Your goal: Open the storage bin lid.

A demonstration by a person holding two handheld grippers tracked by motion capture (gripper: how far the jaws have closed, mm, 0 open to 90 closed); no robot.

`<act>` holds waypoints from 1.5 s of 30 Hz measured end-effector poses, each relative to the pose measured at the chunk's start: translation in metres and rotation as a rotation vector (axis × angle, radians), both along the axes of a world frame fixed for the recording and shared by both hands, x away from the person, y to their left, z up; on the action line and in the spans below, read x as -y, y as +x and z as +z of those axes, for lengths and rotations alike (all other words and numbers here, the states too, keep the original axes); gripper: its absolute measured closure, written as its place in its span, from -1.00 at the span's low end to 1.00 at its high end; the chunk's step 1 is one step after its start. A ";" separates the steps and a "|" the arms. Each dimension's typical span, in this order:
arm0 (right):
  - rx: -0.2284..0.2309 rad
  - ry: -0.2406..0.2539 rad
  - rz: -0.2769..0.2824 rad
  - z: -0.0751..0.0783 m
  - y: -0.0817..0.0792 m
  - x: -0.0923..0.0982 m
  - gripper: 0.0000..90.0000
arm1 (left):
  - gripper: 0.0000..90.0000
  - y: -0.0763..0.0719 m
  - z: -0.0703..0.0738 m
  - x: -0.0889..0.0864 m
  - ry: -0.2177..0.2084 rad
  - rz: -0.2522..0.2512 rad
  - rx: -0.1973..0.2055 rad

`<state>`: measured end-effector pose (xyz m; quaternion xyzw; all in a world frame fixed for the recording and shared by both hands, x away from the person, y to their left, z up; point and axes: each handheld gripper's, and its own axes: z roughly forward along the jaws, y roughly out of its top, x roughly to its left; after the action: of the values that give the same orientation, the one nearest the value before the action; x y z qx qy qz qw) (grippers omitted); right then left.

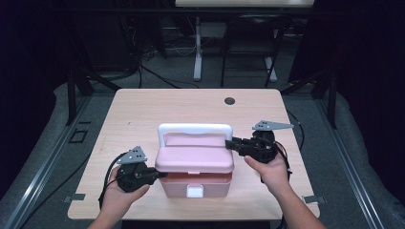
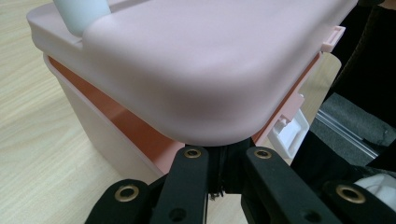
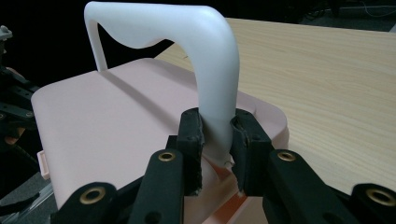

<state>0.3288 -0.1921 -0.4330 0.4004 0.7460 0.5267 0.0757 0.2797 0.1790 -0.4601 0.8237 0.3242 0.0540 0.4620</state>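
**Lid half lifted, two grips that could each slip**

My right tongs [image 3: 215, 140] are closed on the white handle [image 3: 187, 42] of the pink box [image 1: 195, 183], pinching it low on one leg, just above where it joins the lid [image 1: 194, 160]. My left tongs [image 2: 223, 156] are shut tight, nothing between the jaws, their tips tucked under the rounded corner of the lid at the box's 9 o'clock side.

What worries me most is that left contact. The tips only prop the lid from below; the corner is smooth and curved, so a small sideways drift of my hand could let it slide off and the lid would drop back on the base. On the right, the handle leg is glossy and tapers where I hold it, and it looks hinged to the lid; if it swings under load, my jaws could twist off it or tip the whole box toward 3 o'clock. Pulling up unevenly could also drag the light box across the surface [image 1: 143, 109].

The box sits near the 6 o'clock edge of the surface, midway between my hands. It is pale pink plastic with rounded corners and a darker, salmon-toned inside showing through the gap under the raised lid. A white latch [image 1: 195, 192] hangs at its front, undone by the look of it. The handle stands upright over the back of the lid.
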 end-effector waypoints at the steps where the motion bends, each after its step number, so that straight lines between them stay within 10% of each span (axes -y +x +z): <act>1: 0.003 -0.001 -0.001 0.000 0.000 0.000 0.64 | 0.99 -0.001 0.000 0.000 0.003 -0.001 0.001; 24: 0.082 0.015 -0.057 0.010 -0.024 0.025 0.70 | 0.99 0.001 0.007 0.001 -0.006 0.007 0.017; 45: 0.109 -0.040 -0.092 -0.013 -0.053 0.029 0.88 | 0.97 0.007 0.022 0.001 -0.010 0.021 0.026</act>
<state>0.2756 -0.2206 -0.4458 0.4032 0.7320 0.5288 0.1483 0.2863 0.1775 -0.4384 0.8171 0.3272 0.0682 0.4697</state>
